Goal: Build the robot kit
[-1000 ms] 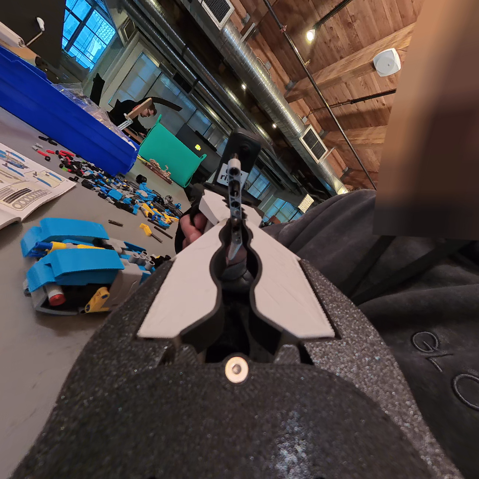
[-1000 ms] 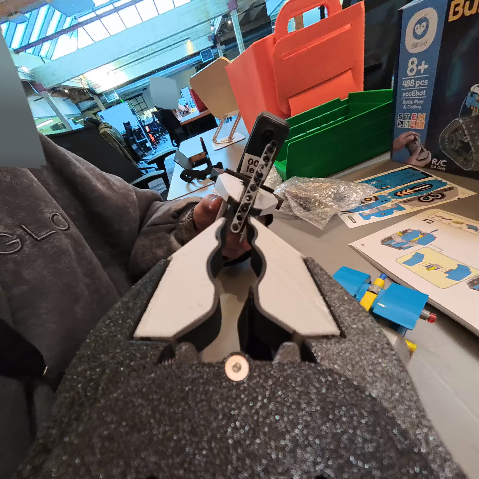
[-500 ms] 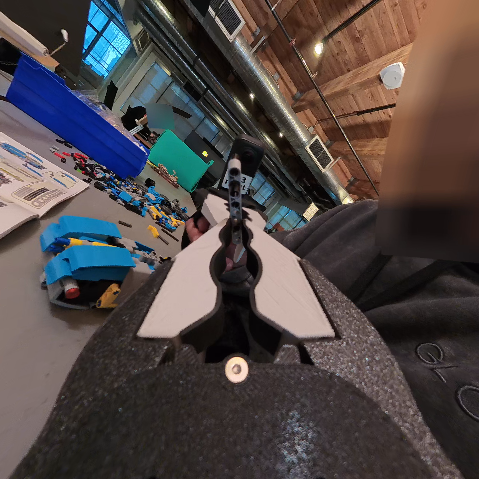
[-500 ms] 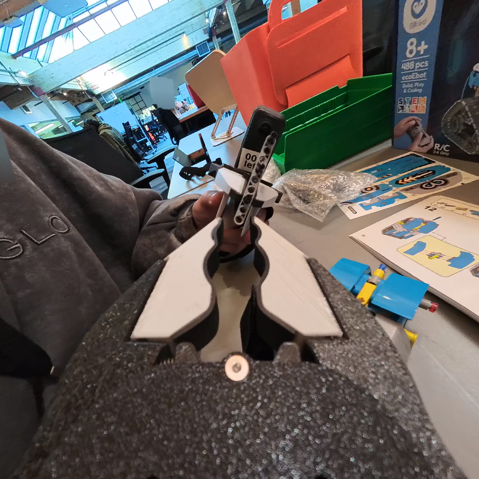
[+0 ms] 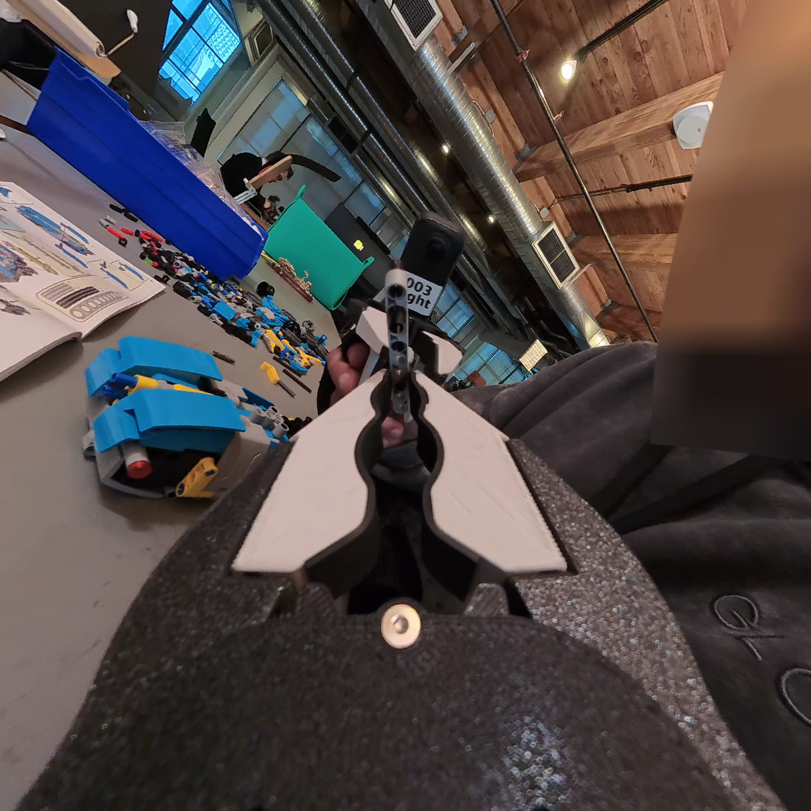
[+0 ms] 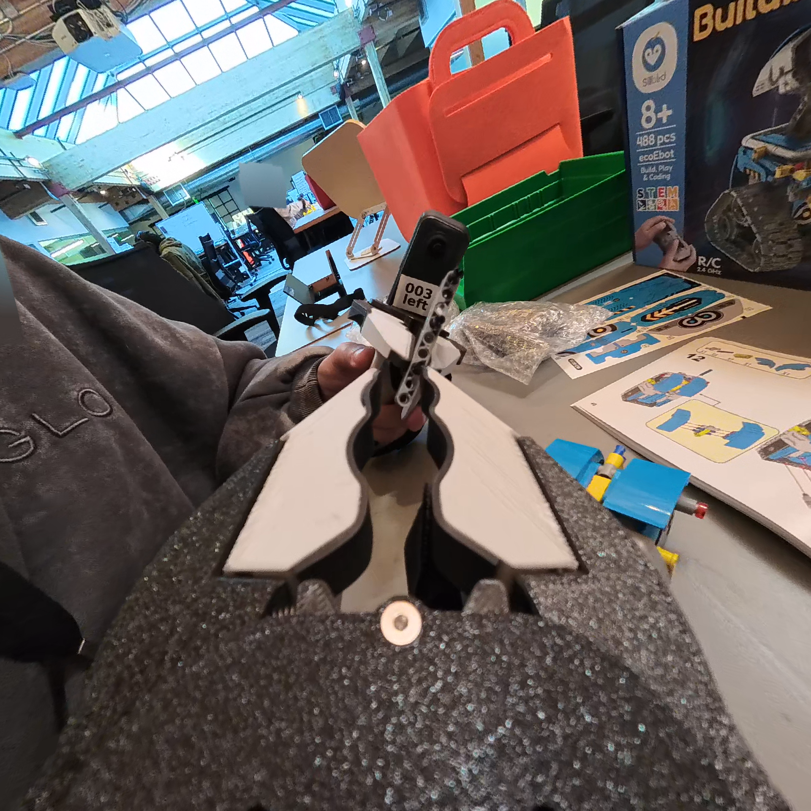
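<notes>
Above the surface (image 6: 724,614), both grippers' fingers, left (image 5: 398,381) and right (image 6: 406,382), clamp one grey beam (image 6: 423,346).

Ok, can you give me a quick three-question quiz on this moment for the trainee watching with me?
1. True or false: the grey holed beam lies flat on the table.
2. Which colour is the bin beside the orange bag? A yellow, B green, C red.
3. Fill in: the left hand-held gripper is shut on the ___.

Key: 1 false, it is held up above the table. 2 B, the green bin. 3 beam.
</notes>
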`<state>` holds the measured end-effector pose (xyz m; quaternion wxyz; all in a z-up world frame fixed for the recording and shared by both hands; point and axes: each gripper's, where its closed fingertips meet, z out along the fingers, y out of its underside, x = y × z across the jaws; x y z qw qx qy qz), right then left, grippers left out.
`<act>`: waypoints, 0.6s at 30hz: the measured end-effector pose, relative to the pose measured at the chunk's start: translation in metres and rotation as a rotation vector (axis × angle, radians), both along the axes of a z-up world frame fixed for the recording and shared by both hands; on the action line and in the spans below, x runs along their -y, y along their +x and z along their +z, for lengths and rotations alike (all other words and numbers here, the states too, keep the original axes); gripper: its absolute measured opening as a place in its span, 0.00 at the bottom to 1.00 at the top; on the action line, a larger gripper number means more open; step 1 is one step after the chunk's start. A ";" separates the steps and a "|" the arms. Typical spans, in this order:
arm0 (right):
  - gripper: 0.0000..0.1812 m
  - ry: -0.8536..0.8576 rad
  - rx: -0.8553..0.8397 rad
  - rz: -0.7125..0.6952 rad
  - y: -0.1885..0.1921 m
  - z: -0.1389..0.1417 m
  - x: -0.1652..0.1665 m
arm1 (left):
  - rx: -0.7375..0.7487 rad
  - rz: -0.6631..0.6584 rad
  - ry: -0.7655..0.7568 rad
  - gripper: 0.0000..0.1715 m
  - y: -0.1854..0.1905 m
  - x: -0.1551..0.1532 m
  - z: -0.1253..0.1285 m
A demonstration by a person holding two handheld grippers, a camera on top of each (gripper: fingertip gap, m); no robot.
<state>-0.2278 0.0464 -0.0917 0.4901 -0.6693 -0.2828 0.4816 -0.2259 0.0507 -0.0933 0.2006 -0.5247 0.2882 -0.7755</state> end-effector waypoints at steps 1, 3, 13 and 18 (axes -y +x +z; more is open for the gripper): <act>0.09 0.004 0.002 0.000 0.000 0.000 0.000 | -0.001 -0.004 0.002 0.04 0.000 0.001 0.000; 0.09 0.012 0.014 -0.012 0.000 -0.001 -0.001 | 0.002 -0.022 0.006 0.04 0.001 0.004 0.001; 0.02 0.006 -0.001 0.051 -0.003 0.000 0.005 | 0.016 -0.089 0.000 0.04 0.001 0.015 0.003; 0.02 -0.068 -0.065 0.106 -0.005 0.000 0.008 | 0.018 -0.107 -0.012 0.04 0.001 0.018 0.003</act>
